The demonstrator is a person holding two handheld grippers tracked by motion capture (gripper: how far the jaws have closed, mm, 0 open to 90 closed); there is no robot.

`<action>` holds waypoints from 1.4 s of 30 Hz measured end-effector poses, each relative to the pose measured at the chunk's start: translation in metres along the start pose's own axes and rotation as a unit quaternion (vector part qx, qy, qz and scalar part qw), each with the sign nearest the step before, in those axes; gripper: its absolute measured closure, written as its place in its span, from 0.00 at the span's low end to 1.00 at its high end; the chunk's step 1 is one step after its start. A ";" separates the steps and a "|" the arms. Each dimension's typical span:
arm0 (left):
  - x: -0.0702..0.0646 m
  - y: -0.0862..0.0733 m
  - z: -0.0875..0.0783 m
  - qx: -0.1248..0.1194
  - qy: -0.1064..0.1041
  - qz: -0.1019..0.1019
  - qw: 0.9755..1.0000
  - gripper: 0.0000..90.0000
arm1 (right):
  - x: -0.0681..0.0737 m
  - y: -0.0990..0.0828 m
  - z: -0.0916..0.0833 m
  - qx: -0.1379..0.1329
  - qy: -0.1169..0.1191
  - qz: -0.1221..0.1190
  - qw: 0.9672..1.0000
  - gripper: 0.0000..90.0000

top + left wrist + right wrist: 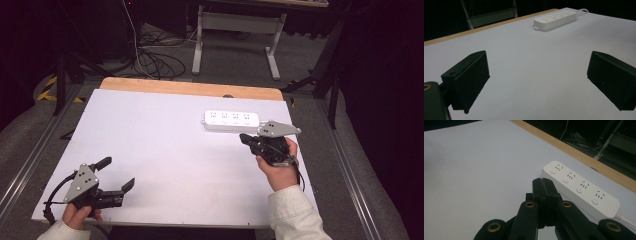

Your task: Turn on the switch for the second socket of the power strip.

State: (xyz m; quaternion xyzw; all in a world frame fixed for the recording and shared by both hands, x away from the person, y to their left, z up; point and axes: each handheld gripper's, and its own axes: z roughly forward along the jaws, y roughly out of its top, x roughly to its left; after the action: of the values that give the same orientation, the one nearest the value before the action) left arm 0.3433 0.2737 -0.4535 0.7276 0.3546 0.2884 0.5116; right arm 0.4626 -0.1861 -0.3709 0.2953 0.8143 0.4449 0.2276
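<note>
My right tool (pixel 246 138) has its jaws pressed flat together with nothing between them, the tip poised just short of the near long side of the white power strip (pixel 231 120). I judge that I hold it shut like this to use it as a blunt finger, either to nudge the strip or to press one of the round buttons beside its sockets, rather than to grasp it. The power strip lies flat on the white counter (pixel 165 150) toward the far right, near the wooden edge (pixel 190 88), its cord trailing off its right end in my right gripper view.

My left tool (pixel 118 174) rests low at the near left corner of the counter, jaws wide apart and empty, well away from the strip; it looks parked, out of the way.

The strip has four socket groups, each with a button. I can read no brand, label or writing on it.
</note>
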 end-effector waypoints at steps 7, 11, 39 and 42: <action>0.000 0.000 0.000 0.001 -0.001 -0.001 1.000 0.05 | -0.011 0.007 0.013 -0.001 -0.009 0.009 1.000 1.00; 0.000 0.000 0.000 0.000 -0.001 0.001 1.000 0.05 | -0.016 0.011 0.018 0.002 -0.014 0.015 1.000 1.00; 0.000 0.000 0.000 0.002 -0.002 0.001 1.000 0.05 | -0.058 0.009 0.083 0.047 -0.074 0.027 0.996 1.00; 0.000 0.000 0.000 0.002 -0.001 -0.001 1.000 0.05 | -0.062 0.006 0.093 0.050 -0.076 0.025 0.996 1.00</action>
State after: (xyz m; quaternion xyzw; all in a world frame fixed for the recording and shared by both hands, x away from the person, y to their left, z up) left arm 0.3434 0.2738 -0.4539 0.7289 0.3548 0.2863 0.5108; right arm 0.5681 -0.1712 -0.4057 0.3593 0.8082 0.3859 0.2623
